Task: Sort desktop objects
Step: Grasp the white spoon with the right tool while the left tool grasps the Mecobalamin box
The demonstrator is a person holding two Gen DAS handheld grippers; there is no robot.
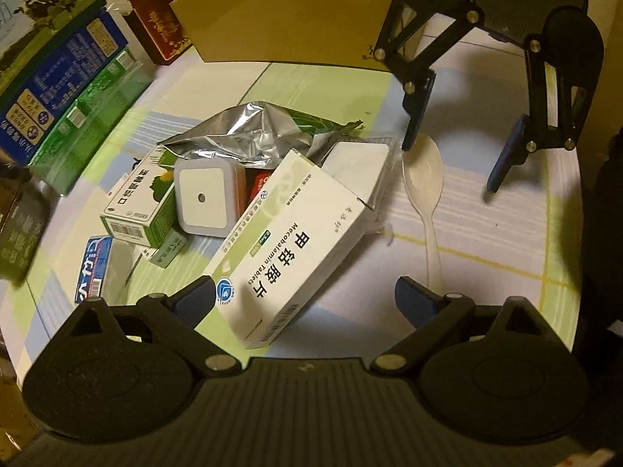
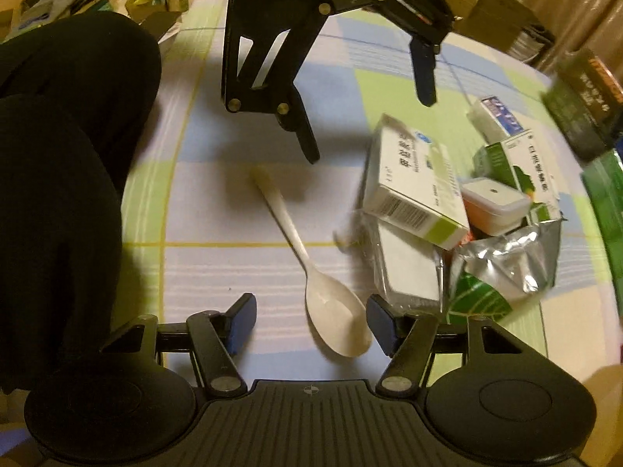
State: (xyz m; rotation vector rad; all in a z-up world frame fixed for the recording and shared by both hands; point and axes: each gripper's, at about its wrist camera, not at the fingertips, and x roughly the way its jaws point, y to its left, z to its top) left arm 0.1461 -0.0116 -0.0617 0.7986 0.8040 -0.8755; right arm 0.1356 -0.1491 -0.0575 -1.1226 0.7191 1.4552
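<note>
- Blue-padded fingers (image 2: 241, 321) of the right gripper (image 2: 311, 323) stand spread wide just above the checked cloth (image 2: 218, 210), the bowl of a white plastic spoon (image 2: 331, 311) lying between them nearer the right-hand pad; whether a pad touches it cannot be told.
- Left gripper (image 1: 305, 299) faces it from across the spoon, fingers likewise parted and holding nothing, tilted down toward the cloth, one tip hanging near the spoon's handle end.
- Between the left gripper's pads juts the near end of a white Mecobalamin tablets box (image 1: 288, 241), propped at a slant on the pile.
- Piled behind it: a square white night light (image 1: 202, 198), a green-and-white medicine box (image 1: 140, 202), a crumpled foil pouch (image 1: 241, 136) and a flat white box in clear wrap (image 1: 362, 163).
- Blue-and-white tube box (image 1: 95, 268) lies apart at the pile's edge.
- Cardboard carton (image 1: 288, 15) and green and blue cartons (image 1: 78, 89) line the cloth's far side.
- Person's dark-clothed legs (image 2: 66, 179) rest beside the spoon.
</note>
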